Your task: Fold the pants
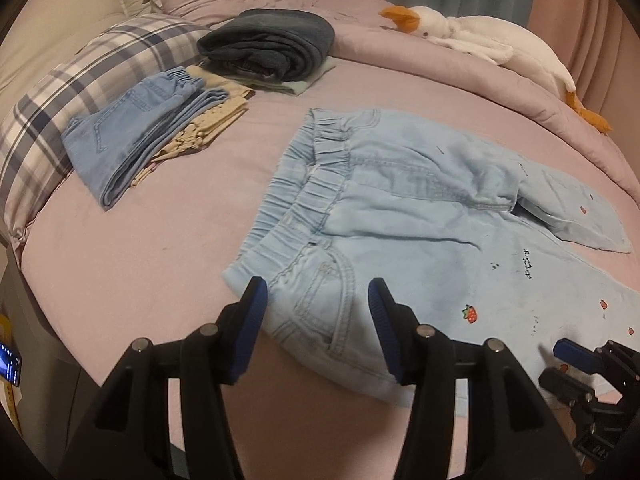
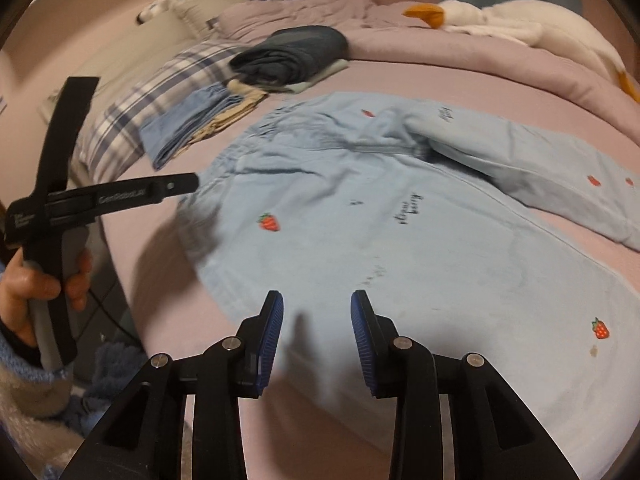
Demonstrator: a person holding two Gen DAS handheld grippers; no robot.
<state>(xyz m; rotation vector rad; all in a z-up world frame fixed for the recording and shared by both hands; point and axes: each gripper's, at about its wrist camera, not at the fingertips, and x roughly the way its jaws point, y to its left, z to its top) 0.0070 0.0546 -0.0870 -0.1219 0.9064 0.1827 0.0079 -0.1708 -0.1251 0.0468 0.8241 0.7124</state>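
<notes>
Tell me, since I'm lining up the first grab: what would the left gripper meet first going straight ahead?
Probably the light blue pants, at the pocket corner below the waistband; the left gripper is open around it.

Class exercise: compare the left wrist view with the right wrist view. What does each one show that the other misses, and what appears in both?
Only the left wrist view shows the pants' elastic waistband clearly, with the left gripper open at the pocket corner, and a lit phone at the frame's edge. Only the right wrist view shows the hand holding the left gripper's handle, and the open right gripper over a pant leg. Both show the light blue pants, the folded clothes and the goose plush.
</notes>
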